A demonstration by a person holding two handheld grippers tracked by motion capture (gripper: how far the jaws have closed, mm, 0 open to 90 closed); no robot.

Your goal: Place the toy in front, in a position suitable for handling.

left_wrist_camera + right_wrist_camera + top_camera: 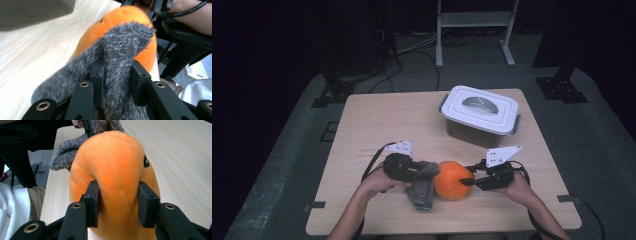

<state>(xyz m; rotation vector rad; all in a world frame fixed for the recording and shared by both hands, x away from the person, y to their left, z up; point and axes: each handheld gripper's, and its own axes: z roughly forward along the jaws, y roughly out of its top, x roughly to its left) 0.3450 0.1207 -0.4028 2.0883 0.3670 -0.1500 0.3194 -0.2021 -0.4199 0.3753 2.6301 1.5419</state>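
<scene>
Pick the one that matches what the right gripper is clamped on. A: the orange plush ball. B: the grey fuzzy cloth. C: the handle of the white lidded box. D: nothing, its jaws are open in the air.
A: in the right gripper view, the right gripper pinches a fold of the orange plush ball between its jaws, while the grey fuzzy cloth sits in the left gripper.

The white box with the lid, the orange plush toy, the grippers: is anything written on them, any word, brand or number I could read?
None can be read.
White lidded box: plain lid and handle, no label visible.
Orange plush toy: dark stitched marks, no letters.
Grey fuzzy cloth: no tag visible.
Left gripper and right gripper: no print on the black jaws.
</scene>
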